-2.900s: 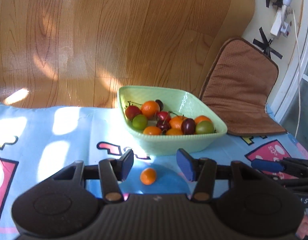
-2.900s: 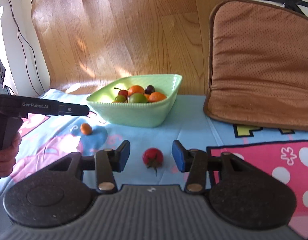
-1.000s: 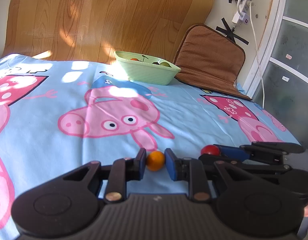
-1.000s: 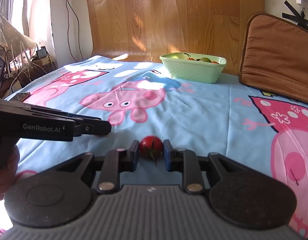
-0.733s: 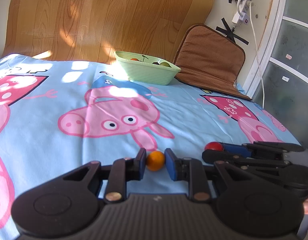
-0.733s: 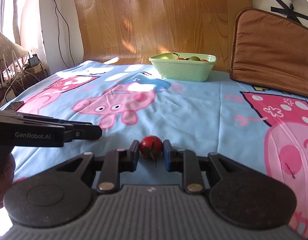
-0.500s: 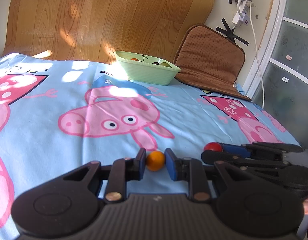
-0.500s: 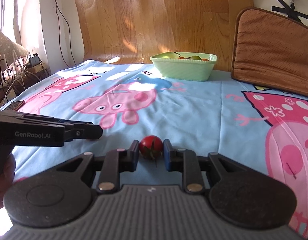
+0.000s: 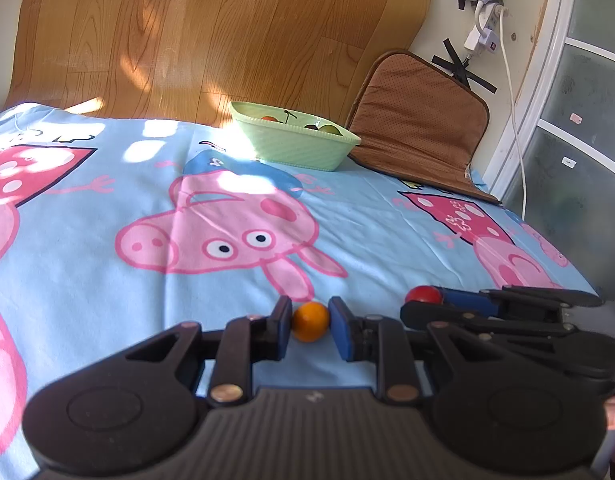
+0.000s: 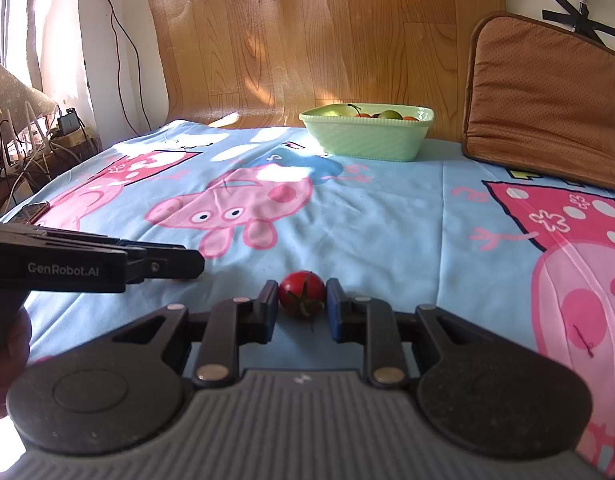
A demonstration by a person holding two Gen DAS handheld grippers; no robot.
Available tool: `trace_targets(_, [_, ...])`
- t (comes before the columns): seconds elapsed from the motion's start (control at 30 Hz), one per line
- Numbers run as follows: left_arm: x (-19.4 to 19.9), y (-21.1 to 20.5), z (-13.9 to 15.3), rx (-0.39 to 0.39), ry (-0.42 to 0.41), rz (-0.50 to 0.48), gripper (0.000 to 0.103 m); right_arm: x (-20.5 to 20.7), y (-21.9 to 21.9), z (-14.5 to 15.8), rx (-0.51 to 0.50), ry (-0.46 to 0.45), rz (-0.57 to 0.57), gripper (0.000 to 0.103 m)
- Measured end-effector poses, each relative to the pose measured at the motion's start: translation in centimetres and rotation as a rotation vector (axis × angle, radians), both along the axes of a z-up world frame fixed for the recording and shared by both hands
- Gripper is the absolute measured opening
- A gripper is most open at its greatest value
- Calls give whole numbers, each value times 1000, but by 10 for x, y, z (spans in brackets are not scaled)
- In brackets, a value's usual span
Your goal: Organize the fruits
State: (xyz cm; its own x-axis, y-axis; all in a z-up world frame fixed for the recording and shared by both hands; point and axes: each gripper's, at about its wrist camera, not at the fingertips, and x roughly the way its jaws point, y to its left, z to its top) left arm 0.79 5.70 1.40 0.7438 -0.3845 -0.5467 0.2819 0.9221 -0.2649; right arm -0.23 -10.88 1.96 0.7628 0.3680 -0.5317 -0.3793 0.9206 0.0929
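My left gripper (image 9: 309,323) is shut on a small orange fruit (image 9: 310,321), held just above the blue cartoon-print cloth (image 9: 107,216). My right gripper (image 10: 300,304) is shut on a red tomato (image 10: 301,293) with a green stem; it also shows in the left wrist view (image 9: 423,294). The two grippers are side by side near the front edge of the cloth. A pale green bowl (image 9: 295,146) with several fruits stands far back near the wooden wall; it also shows in the right wrist view (image 10: 367,130).
A brown cushion (image 9: 419,124) leans on the wall right of the bowl. Cables and a power strip (image 9: 483,32) hang at the right wall. More cables and a charger (image 10: 67,124) sit left of the table.
Both grippers hold their fruits as before. The views have shifted only slightly in the last second; earlier both fruits lay near the bowl with open grippers around them.
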Motion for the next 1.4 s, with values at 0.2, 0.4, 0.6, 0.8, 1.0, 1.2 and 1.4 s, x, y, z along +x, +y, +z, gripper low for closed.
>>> trace_targets(0.2, [0,1,0,0,0,0,22,0,-1,0,0,-1,0,28])
trace_targets(0.4, [-1,1,0,-18,0,2,21,0,-4,0,15,-4,-28,28])
trace_targets(0.6, [-2,6,0,-52,-7,14,21,-1,-4,0,21,-9,-37,28])
trace_targets(0.8, [-2,7,-1,-67,-9,21,21,-1,-5,1,27,-7,-36,28])
trace_targets(1.0, [-3,6,0,-57,-17,15,21,-2,-5,1,27,-13,-37,28])
trace_targets(1.2, [8,10,6,-73,15,17,21,4,-9,3,65,15,-24,28])
trace_targets(1.4, [52,19,48,-84,-36,6,21,42,-17,22,72,-8,-3,28])
